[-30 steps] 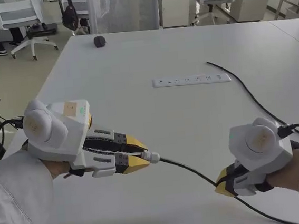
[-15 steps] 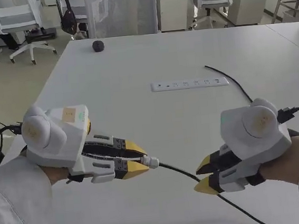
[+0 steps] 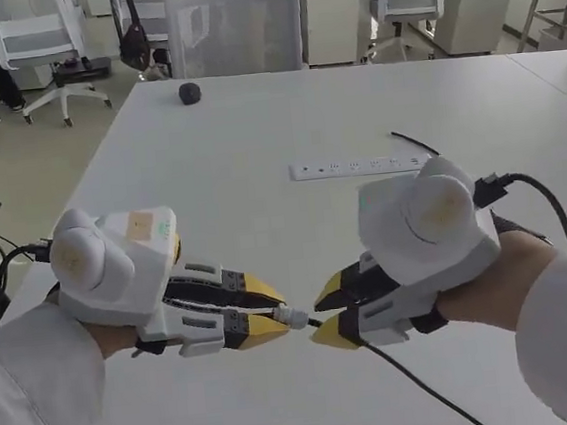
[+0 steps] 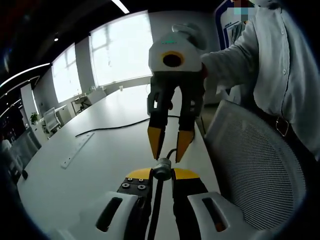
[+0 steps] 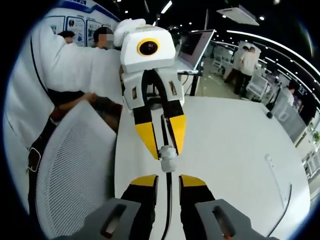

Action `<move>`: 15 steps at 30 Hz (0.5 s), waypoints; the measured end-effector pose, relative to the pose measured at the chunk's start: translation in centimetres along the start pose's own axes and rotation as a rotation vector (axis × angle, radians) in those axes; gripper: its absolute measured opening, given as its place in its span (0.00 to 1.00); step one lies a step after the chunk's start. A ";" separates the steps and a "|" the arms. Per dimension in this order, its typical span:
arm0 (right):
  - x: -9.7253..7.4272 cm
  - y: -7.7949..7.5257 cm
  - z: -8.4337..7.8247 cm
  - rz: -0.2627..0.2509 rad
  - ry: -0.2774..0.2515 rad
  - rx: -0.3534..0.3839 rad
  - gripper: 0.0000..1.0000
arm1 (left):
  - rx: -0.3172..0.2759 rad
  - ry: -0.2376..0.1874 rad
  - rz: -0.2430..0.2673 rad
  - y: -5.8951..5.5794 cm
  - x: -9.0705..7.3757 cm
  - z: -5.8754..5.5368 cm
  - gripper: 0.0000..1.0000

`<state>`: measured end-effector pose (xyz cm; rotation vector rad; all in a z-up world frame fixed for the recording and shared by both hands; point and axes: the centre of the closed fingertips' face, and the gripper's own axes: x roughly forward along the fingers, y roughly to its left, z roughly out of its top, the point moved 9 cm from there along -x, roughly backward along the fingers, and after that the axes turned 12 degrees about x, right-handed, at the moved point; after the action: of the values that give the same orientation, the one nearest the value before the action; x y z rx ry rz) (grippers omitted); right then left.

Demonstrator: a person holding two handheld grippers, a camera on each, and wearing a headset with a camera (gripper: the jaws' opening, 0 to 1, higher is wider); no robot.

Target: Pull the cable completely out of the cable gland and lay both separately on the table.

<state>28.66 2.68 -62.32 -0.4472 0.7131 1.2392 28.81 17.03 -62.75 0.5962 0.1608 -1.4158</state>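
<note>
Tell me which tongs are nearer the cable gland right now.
Left. The left tongs grip the cable gland at their tips; the right tongs are open just beyond it, straddling the cable.

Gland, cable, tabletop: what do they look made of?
Small pale grey cable gland: probably moulded plastic with a dull finish. It has a stepped body and no clear metallic glint.
Thin black cable: rubber or PVC jacket, matte. It curves loosely across the table.
White table: smooth, laminate-like top with a faint sheen. The core can't be told.
</note>
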 end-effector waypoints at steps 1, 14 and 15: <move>0.2 0.0 0.0 0.000 0.002 -0.003 0.11 | 0.000 0.000 0.000 0.0 0.0 0.0 0.15; 0.8 -0.4 -0.8 -0.038 0.027 -0.054 0.00 | 0.005 0.002 0.011 0.2 -0.2 -0.2 0.15; 0.8 -0.6 -1.0 -0.041 0.030 -0.052 0.00 | 0.004 0.003 0.013 0.3 -0.2 -0.2 0.15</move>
<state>29.09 2.43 -63.60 -0.5217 0.6951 1.2167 29.07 17.33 -62.72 0.6018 0.1563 -1.4030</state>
